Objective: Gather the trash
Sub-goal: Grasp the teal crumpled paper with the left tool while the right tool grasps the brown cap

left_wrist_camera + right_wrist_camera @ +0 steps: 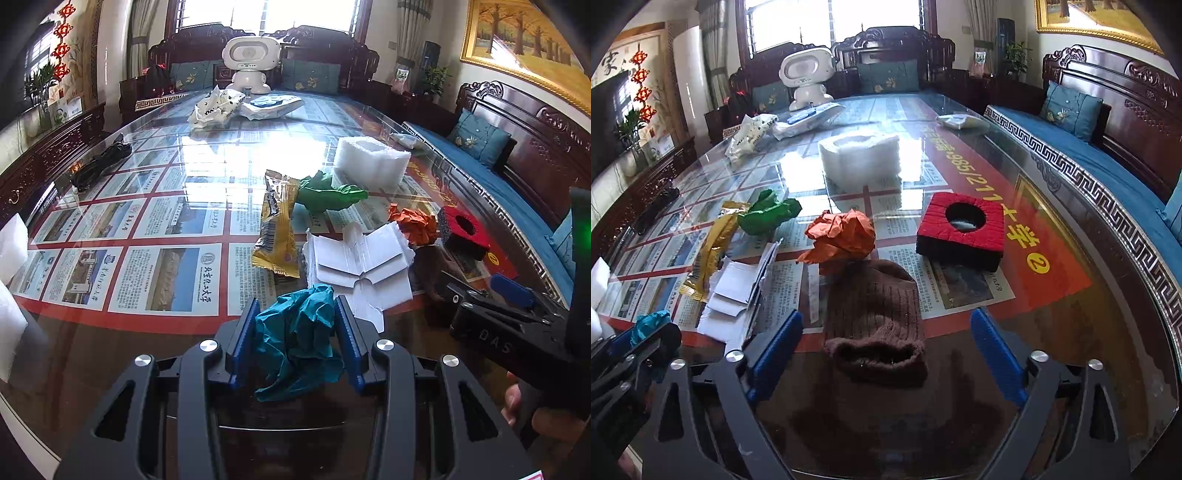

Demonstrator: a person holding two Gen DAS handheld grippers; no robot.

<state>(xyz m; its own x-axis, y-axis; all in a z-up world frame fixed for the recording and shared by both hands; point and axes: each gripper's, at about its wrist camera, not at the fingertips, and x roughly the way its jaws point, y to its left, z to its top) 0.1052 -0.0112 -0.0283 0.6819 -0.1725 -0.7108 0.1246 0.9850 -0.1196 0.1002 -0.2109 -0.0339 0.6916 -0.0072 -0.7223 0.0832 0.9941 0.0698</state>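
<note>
A crumpled teal paper [299,343] sits pressed between the blue pads of my left gripper [295,306], which is shut on it just above the glass table [177,325]. My right gripper [886,315] stands open around a brown knitted piece [875,321] that lies on the glass; the pads [775,350] are clear of it on both sides. Beyond lie an orange paper ball [842,236], a green paper ball [768,214], a yellow wrapper [277,225], folded white paper [362,258] and a red-topped black foam block [964,229] with a round hole.
A white foam block [860,155] stands mid-table. A white toy robot [251,62] and plastic bags [218,107] are at the far end, and a black cable [99,166] lies at the left. A blue-cushioned wooden bench [1089,158] runs along the right edge. White foam [11,243] shows at the near left.
</note>
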